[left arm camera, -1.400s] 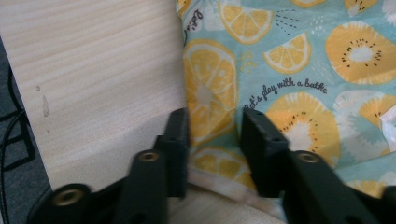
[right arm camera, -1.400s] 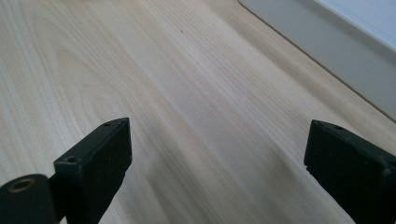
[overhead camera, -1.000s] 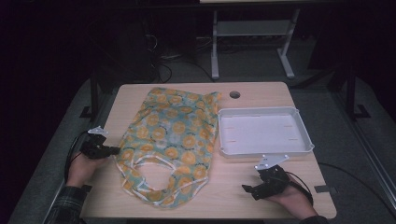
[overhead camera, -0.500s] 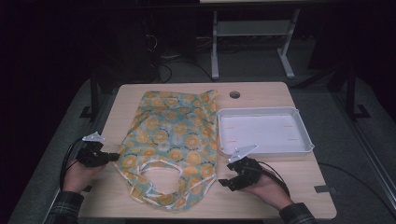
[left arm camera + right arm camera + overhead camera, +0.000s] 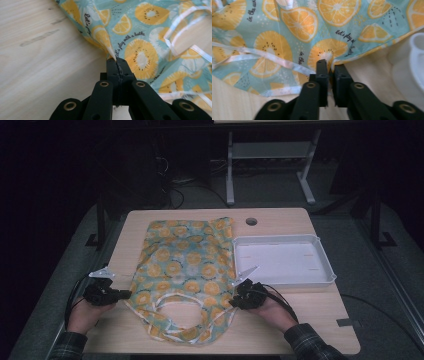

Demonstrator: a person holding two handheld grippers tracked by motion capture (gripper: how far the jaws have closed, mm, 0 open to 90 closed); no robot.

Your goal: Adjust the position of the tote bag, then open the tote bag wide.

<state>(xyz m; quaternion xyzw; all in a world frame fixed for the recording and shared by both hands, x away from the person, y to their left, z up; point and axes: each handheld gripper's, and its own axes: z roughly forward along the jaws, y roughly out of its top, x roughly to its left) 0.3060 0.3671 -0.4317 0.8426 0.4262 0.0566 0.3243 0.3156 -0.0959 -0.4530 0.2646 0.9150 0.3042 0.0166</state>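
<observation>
Since the earlier frame, both grippers have closed in on the fruit-print bag [image 5: 186, 275], one at each side edge near its handle end. Left gripper [image 5: 121, 294]: jaws pressed together, clamped on a pinched fold of the bag's left edge. Right gripper [image 5: 235, 301]: jaws nearly together, gripping the bag's right edge. The bag lies flat on the table [image 5: 320, 312]. The white tray [image 5: 327, 270] sits just beside the bag's right side.

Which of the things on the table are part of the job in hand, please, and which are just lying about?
In the job:
- fruit-print garment
- left gripper, shut on its edge
- right gripper, closing on its other edge

Lying about:
- white tray
</observation>
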